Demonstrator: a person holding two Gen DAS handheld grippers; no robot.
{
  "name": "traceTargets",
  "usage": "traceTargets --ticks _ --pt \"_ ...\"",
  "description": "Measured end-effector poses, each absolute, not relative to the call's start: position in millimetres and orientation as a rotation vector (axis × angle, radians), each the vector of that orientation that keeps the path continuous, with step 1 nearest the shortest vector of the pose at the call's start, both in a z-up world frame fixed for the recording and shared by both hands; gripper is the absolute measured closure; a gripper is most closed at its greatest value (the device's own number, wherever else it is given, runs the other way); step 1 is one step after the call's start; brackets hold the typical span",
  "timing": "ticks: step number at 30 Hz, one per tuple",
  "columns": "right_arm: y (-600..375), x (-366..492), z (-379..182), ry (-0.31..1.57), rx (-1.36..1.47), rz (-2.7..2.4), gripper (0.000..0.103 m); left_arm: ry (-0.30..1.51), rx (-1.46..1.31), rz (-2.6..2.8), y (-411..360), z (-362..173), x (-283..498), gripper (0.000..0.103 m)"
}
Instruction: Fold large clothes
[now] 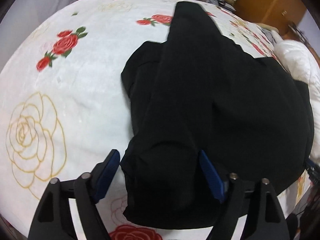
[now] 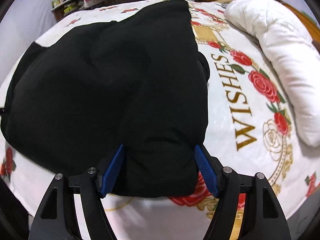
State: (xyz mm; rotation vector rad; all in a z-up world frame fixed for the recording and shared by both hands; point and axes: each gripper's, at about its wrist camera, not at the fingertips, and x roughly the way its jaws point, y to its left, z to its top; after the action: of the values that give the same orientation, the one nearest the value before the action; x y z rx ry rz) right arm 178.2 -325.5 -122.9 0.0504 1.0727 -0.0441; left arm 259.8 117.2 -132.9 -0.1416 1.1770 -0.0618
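A large black garment [image 1: 210, 104] lies partly folded on a white rose-print blanket [image 1: 70, 84], a sleeve or leg laid back over its body. My left gripper [image 1: 160, 158] is open, its blue pads [image 1: 109, 172] either side of the garment's near left end. In the right wrist view the same black garment [image 2: 112, 84] fills the middle. My right gripper [image 2: 160, 154] is open, its blue pads [image 2: 206, 170] straddling the garment's near right corner. Neither gripper pinches the cloth.
The blanket [image 2: 250, 104] carries red roses and gold "WISHES" lettering. A rolled white duvet [image 2: 280, 56] lies along the right side of the bed. Cluttered shelves [image 2: 76, 2] and a wooden cabinet [image 1: 270, 2] stand beyond the far edge.
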Motion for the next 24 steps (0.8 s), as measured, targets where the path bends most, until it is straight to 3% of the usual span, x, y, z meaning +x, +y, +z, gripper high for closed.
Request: traceTargets --ticks 7,14,19,24 --pt "-326 173 -120 1.071 0.041 -0.085 0.025 1.162 -0.126 -0.038 112 -124 249 0.019" --pt "-307 141 -61 0.975 0.038 -0.112 0.025 1.101 -0.111 -0.054 105 -81 215 0.02" --pt "-275 116 -18 0.885 0.048 -0.086 0.024 1.052 -0.111 -0.112 79 -47 182 0.007" --pt "-240 90 1 0.846 0.054 -0.047 0.024 1.014 -0.074 -0.129 51 -27 149 0.006"
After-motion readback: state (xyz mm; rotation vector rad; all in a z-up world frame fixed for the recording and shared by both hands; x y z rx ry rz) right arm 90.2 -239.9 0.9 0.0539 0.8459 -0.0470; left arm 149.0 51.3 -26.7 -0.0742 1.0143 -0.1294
